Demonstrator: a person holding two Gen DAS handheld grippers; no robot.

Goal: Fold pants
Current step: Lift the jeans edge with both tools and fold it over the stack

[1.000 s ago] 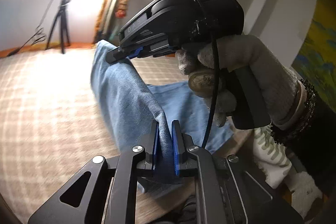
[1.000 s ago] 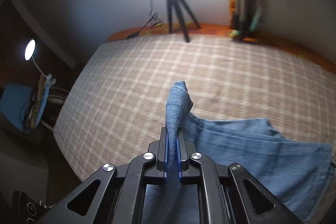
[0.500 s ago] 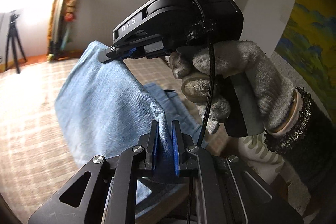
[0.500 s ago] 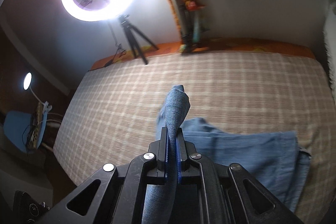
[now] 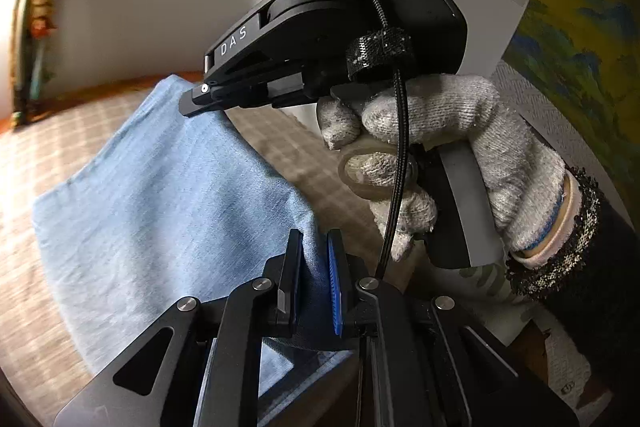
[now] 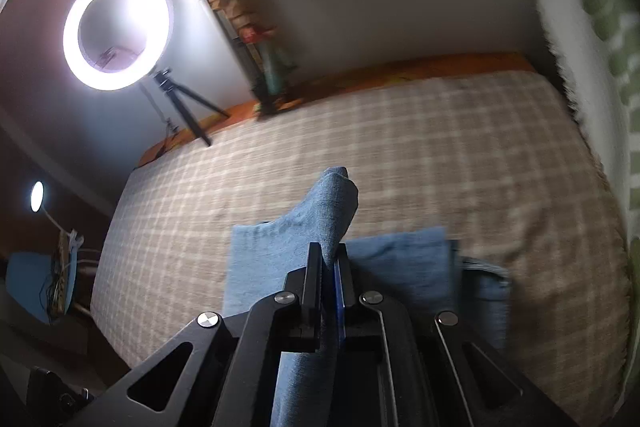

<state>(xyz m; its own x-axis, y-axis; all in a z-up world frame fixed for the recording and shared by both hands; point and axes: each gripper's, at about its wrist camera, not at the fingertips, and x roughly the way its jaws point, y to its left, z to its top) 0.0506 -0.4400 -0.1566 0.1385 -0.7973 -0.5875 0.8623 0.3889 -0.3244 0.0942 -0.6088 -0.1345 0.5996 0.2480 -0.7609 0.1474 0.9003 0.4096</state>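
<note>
At the bottom centre of the left wrist view, the left gripper (image 5: 314, 275) has its jaws clamped on a fold of the blue denim pants (image 5: 160, 211), the cloth bunched between the blue pads. From there the fabric stretches up and to the left as a raised sheet to the right gripper (image 5: 200, 97), seen in the upper middle of that frame, whose tip pinches the far corner of the same edge. A hand in a grey knit glove (image 5: 440, 163) grips that gripper's handle at right, with a black cable (image 5: 396, 147) running down in front of it. In the right wrist view the right gripper's jaws sit closed on a ridge of denim that sticks up above them at centre, while the rest of the pants lies flat on the beige plaid bedspread (image 6: 440, 147) just beyond. A lit ring light (image 6: 118, 29) on a tripod stands at upper left of that frame.
</note>
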